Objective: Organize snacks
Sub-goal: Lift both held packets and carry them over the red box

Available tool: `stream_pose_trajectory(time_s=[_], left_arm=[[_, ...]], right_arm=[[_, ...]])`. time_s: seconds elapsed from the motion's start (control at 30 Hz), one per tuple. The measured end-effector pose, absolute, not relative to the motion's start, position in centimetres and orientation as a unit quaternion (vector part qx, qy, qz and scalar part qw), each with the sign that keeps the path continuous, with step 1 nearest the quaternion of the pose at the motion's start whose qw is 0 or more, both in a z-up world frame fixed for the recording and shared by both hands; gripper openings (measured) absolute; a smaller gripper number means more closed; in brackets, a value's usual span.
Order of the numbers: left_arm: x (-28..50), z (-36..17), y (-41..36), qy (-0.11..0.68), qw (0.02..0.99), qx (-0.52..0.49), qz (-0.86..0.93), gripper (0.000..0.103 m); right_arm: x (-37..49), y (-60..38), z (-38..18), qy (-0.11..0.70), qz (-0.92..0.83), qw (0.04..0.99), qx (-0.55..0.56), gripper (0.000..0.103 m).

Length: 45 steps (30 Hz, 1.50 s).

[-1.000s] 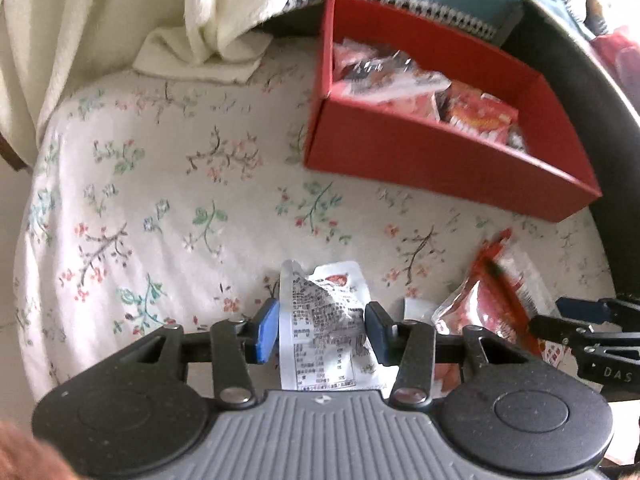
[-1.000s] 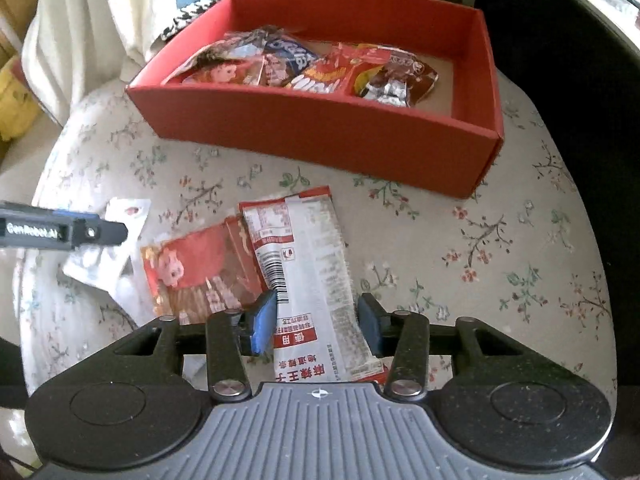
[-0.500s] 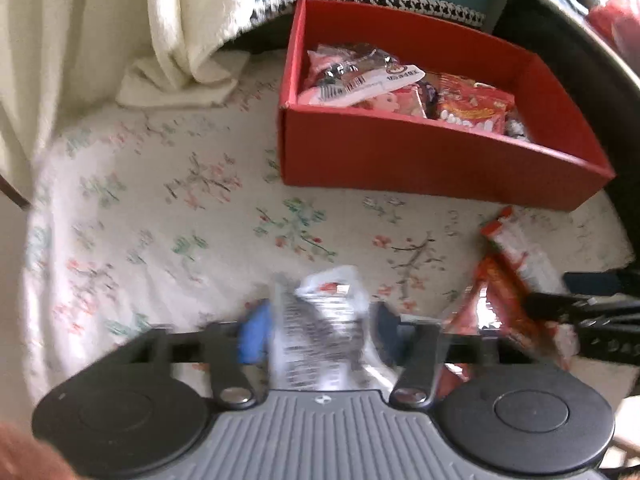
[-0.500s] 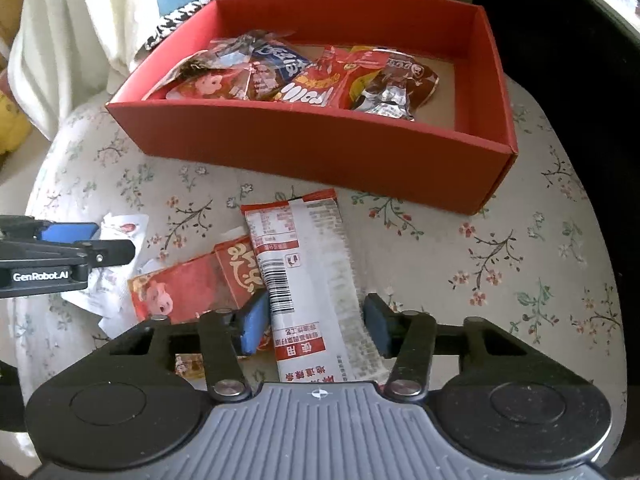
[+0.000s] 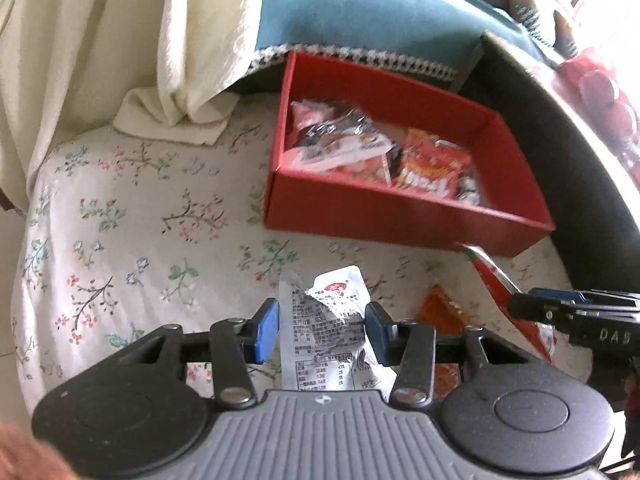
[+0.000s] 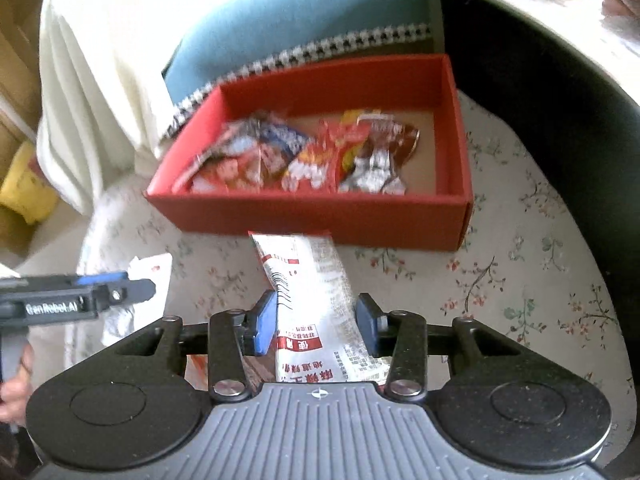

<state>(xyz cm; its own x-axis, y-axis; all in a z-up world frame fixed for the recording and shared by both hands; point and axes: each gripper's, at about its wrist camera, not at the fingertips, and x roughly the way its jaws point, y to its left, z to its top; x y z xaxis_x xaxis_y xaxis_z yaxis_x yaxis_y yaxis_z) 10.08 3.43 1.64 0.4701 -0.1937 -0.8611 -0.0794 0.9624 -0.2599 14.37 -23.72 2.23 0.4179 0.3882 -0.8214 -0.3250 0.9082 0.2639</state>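
My left gripper (image 5: 320,330) grips a crumpled white snack packet (image 5: 340,292), its jaws closing on it, and holds it a little above the floral cover. The right gripper (image 6: 316,320) is closing its jaws on a long red-and-white snack packet (image 6: 308,272), whose far end hangs in front of the red box (image 6: 320,216). In the left wrist view, several snack packets lie in that red box (image 5: 380,216). An orange-red packet (image 5: 440,308) lies on the cover between the grippers. The right gripper (image 5: 520,304) shows at the right edge, with its packet (image 5: 488,276).
The floral cover (image 5: 140,220) stretches left of the box. A cream blanket (image 5: 180,60) and a teal cushion (image 5: 360,12) stand behind it. A dark table edge (image 5: 580,160) curves along the right. A hand (image 6: 16,384) holds the left gripper (image 6: 140,288) at the left.
Both grippers have risen and tilted up, each lifting its packet off the floral cover. The right jaws have narrowed on the red-and-white packet. The orange-red packet stays on the cover.
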Motion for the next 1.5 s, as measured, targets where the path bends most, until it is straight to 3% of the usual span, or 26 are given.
stream_pose_trajectory(time_s=[1.5], left_arm=[[12.0, 6.8, -0.7, 0.439, 0.891, -0.098, -0.061, 0.04]], right_arm=[[14.3, -25.2, 6.6, 0.443, 0.258, 0.845, 0.149, 0.049]])
